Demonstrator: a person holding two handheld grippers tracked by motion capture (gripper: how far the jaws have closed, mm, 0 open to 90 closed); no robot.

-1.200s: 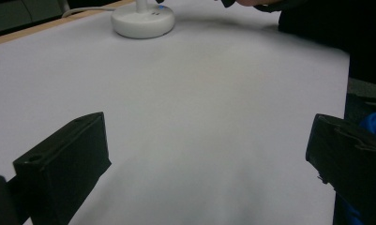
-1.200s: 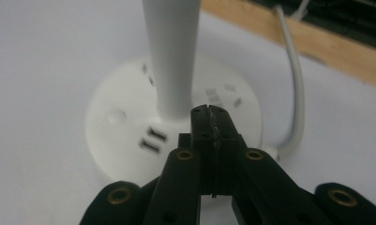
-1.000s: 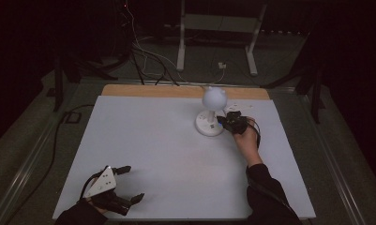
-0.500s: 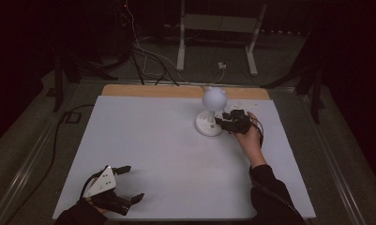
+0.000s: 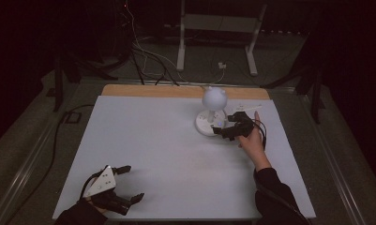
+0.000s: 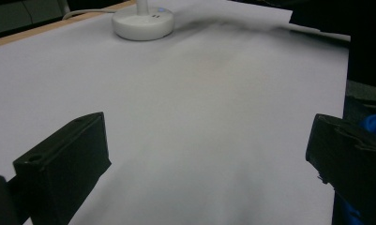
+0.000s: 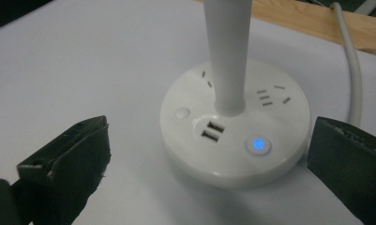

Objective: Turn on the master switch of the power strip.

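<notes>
Since a second ago, high view: right gripper (image 5: 225, 131) has drawn back slightly from the white lamp base (image 5: 207, 123); left gripper (image 5: 124, 183) idles, jaws wide. Right gripper view: jaws wide, flanking the base, its blue button (image 7: 260, 144) lit, pressing seemingly done
</notes>
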